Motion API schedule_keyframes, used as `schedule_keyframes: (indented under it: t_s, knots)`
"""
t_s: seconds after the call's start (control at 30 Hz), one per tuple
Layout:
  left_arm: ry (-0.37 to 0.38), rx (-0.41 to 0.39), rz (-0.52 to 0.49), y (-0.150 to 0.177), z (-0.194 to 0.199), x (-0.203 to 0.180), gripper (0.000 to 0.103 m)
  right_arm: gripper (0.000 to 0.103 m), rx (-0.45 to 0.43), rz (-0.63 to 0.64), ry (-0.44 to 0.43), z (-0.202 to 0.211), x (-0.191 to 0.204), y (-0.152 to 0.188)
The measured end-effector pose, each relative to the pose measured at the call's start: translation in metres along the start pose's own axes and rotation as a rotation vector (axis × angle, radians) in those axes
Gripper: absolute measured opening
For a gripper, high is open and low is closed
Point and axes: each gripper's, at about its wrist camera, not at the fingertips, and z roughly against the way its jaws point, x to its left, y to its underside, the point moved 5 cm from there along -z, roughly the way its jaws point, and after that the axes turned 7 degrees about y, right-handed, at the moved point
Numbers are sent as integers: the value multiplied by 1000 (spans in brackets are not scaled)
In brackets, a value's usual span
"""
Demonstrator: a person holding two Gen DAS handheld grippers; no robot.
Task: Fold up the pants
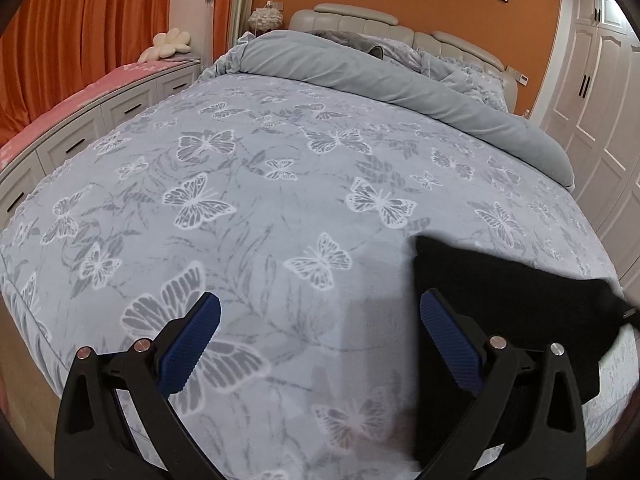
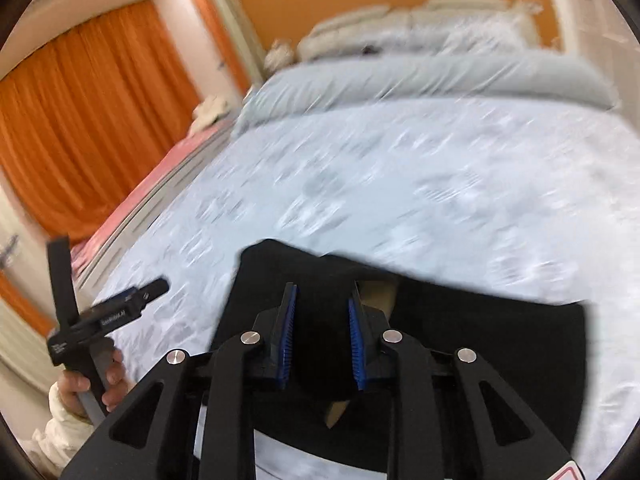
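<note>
The black pants (image 2: 460, 320) lie in a dark slab across the lower middle of the right wrist view, on the butterfly-print bedspread (image 1: 248, 184). The right gripper (image 2: 322, 336) is above them, jaws narrowed but apart with nothing clamped. The left gripper (image 1: 320, 340) hovers over bare bedspread with jaws wide; the pants sit at lower right of its view.

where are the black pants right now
The black pants lie on the near edge of the butterfly bedspread, under the right gripper and right of the open left gripper.
</note>
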Motion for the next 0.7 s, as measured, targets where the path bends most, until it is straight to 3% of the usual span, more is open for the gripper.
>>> schedule_keyframes:
  t_s: [0.1,0.17,0.23,0.37,0.4,0.47,0.57,0.6,0.63,0.67,0.7]
  knots:
    - [6,17,-17,4,-8,-11,98,22,33,-65,129,15,-66,13]
    - [11,34,-40,10,-15,-25,98,22,139,-143,241,1,-118,39]
    - [21,53,-71,16,-22,-42,98,23,242,-186,286,-14,-146,60]
    - [56,79,-155,29,-30,-85,98,27,272,-152,243,-25,-148,73]
    - [50,77,-173,30,-31,-93,98,37,263,-167,231,-23,-149,73]
    - [54,68,-180,30,-31,-102,98,49,236,-198,231,-18,-146,68]
    - [90,60,-176,27,-29,-110,98,60,230,-200,194,-20,-135,61]
    - [97,57,-181,27,-29,-111,98,57,259,-199,189,-28,-129,60]
    - [110,56,-192,29,-28,-113,98,46,289,-199,174,-35,-126,63]
    - [133,61,-202,30,-27,-116,98,4,316,-194,147,-40,-119,65]
    - [182,74,-221,32,-24,-120,98,6,333,-188,96,-43,-106,64]
